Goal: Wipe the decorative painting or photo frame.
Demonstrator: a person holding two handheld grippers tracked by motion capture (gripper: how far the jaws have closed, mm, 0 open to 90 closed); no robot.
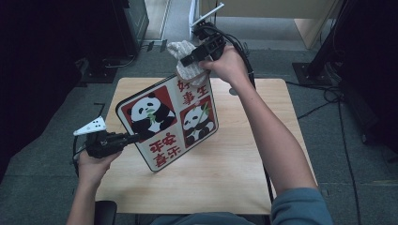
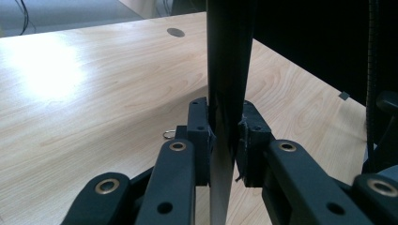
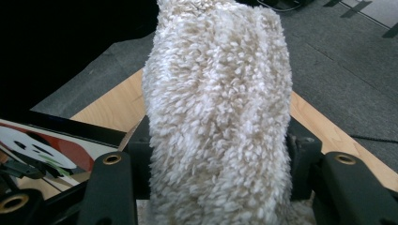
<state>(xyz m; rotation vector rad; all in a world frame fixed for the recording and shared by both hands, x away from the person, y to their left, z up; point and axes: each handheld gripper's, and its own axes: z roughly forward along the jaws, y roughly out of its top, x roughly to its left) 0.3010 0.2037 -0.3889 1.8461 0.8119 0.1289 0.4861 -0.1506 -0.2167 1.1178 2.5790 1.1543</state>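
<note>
Your left gripper [image 1: 126,138] has its jaws clamped on the near left edge of the panda board [image 1: 170,123], and in the left gripper view that edge runs straight up between the pads as a thin dark strip [image 2: 227,84]. You seem to be holding it that way to keep the printed face lifted off the table [image 1: 244,154] and turned upward, so it can be wiped without sliding. The board sits tilted over the middle of the table, its long axis running from the near corner toward the far right corner, with the characters reading upside down from your side. Your right gripper [image 1: 199,57] has its jaws squeezed on a fluffy white cloth [image 3: 216,117], bunched up between them. It hangs at the board's far upper corner, touching or just above it; contact can't be told, though it looks ready to rub that corner.
</note>
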